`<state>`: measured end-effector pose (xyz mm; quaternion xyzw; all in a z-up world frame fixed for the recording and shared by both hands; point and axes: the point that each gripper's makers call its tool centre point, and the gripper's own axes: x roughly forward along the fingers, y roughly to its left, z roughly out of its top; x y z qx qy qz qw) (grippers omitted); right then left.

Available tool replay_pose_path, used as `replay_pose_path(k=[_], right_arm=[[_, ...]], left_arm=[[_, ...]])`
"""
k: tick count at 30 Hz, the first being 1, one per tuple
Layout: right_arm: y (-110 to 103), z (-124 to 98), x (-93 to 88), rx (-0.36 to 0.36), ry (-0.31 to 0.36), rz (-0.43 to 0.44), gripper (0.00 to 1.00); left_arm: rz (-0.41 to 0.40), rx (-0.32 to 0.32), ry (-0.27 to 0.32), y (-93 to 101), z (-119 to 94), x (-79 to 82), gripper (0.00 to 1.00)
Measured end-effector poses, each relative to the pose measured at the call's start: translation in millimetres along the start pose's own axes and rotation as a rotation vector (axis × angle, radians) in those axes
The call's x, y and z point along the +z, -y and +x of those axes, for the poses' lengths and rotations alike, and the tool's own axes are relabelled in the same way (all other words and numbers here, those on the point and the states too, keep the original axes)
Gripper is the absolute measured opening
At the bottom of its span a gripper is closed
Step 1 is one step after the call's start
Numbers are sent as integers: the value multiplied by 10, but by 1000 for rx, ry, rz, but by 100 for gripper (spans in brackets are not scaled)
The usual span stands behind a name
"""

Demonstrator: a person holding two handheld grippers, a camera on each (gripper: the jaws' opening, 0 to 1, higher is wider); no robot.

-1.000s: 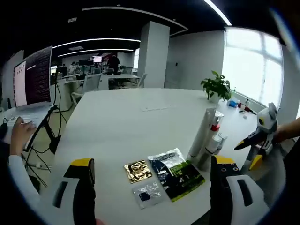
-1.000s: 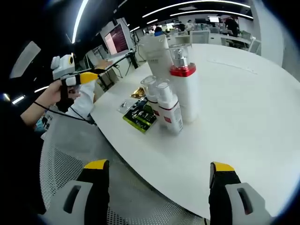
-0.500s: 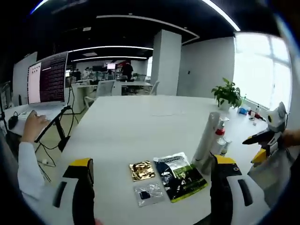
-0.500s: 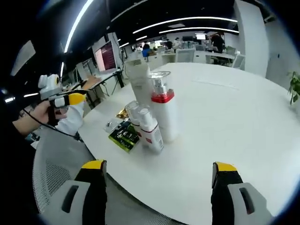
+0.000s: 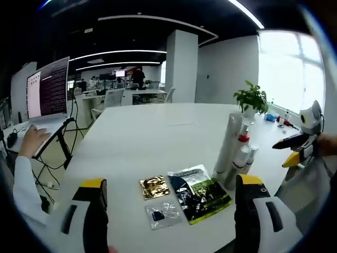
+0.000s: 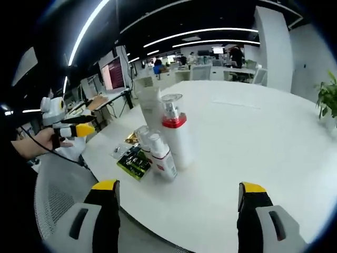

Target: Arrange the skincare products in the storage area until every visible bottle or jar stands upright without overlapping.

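Observation:
Several skincare containers stand upright in a tight cluster on the white table [image 5: 152,137]: a tall white tube [image 5: 229,141], a pump bottle with a red collar [image 6: 176,138] and two small capped bottles [image 6: 161,157]. Beside them lie a dark green pouch [image 5: 199,192], a gold sachet [image 5: 154,186] and a clear sachet [image 5: 158,215]. My left gripper [image 5: 171,211] hovers open at the table edge, short of the sachets. Also open, my right gripper [image 6: 179,205] stays back from the bottles. Each gripper appears in the other's view, hand-held: the right gripper [image 5: 281,153] and the left gripper [image 6: 87,125].
A potted plant [image 5: 251,99] stands at the table's far side. A laptop screen [image 5: 47,87] sits on a stand to the left, with a person's hand [image 5: 31,139] at it. Office desks fill the background. A mesh chair [image 6: 52,200] is near the table edge.
Both views have shifted slightly with the hands. The bottles and sachets have not moved. Both grippers stay open.

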<state>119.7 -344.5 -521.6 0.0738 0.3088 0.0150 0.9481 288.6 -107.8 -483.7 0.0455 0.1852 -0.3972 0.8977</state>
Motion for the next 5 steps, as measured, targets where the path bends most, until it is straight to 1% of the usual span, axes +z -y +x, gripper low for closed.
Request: replay_pose_path(k=[3,5], right_arm=[[-17,7,-10,9,-6,-7,99],[-6,-1,-9,7,-5,-6,99]], left_arm=[[6,1,-14,5,4,-27,96],[11,0,-11,6,9,-19,96]])
